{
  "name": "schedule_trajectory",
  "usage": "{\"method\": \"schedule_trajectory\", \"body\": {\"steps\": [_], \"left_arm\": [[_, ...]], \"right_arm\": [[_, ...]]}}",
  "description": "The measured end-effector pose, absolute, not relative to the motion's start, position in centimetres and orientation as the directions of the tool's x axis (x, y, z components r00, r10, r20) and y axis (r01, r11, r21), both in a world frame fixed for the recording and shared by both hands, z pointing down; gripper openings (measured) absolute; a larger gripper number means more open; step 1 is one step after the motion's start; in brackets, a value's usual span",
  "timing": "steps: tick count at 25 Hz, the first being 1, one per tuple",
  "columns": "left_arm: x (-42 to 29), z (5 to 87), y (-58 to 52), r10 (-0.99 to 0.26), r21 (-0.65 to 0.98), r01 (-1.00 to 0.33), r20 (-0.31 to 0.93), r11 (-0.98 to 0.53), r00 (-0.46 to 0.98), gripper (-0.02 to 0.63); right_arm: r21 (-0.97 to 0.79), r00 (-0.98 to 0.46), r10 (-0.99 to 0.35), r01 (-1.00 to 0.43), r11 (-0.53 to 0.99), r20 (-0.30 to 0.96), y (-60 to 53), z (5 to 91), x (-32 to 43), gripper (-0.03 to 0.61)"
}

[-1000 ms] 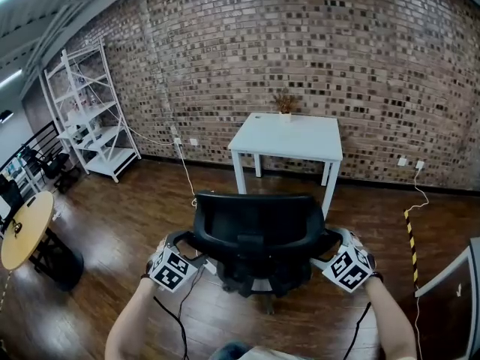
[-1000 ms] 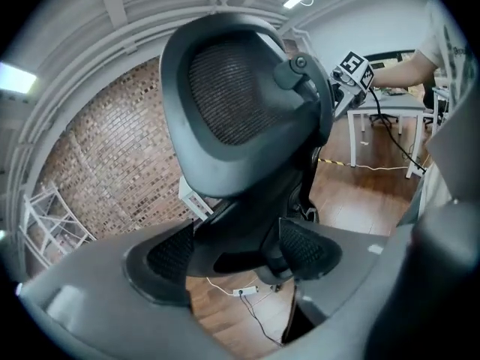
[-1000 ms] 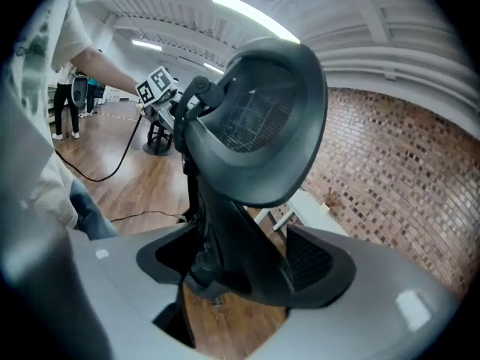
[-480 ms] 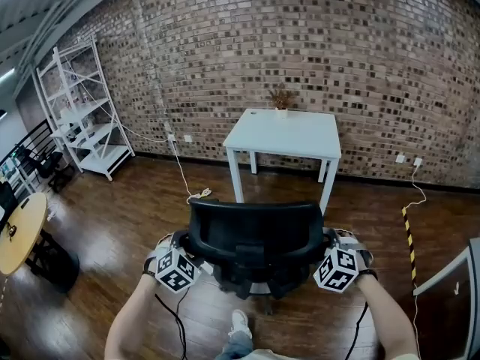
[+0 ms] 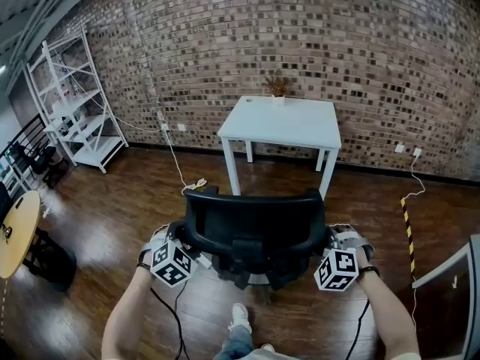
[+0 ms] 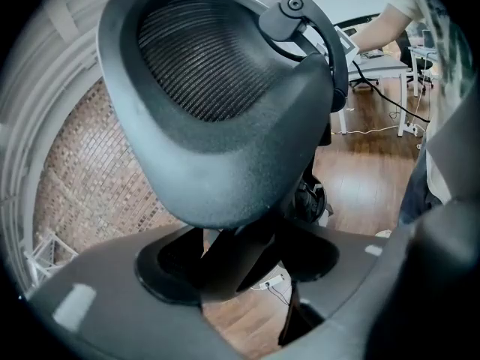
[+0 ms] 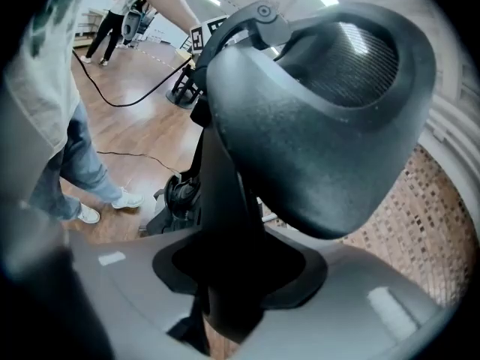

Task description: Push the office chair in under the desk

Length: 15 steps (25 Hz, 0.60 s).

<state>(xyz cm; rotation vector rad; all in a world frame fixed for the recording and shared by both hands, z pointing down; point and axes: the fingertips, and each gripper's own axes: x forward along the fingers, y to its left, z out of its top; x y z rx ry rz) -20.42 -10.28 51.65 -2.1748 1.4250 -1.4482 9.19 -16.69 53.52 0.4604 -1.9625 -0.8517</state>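
Now, right gripper [image 7: 232, 291]: my jaws just closed onto office chair [image 5: 255, 227] frame.
Left gripper [image 6: 247, 276]: narrowing, wide around its strut, no pinch.
Desk [image 5: 281, 122]: nearer ahead; push on.

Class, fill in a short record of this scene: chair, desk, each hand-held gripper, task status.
Desk: white desk, small plant on top.
Chair: black office chair, standing short of the desk.
Left hand-held gripper: jaws just closing, left-side strut between, gap remaining.
Right hand-held gripper: jaws just closing, clamped on right-side strut.
Status: chair not yet under desk.
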Motion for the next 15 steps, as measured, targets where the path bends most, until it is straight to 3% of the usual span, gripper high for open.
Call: {"method": "schedule_trajectory", "body": {"steps": [15], "left_arm": [[-22.9,51.2,-20.0,-0.772,-0.584,-0.58,0.622,-0.568,0.13,0.325]], "right_arm": [[0.738,-0.486,-0.654,-0.028,0.674,0.579,-24.2,53.1,6.9,0.16]]}}
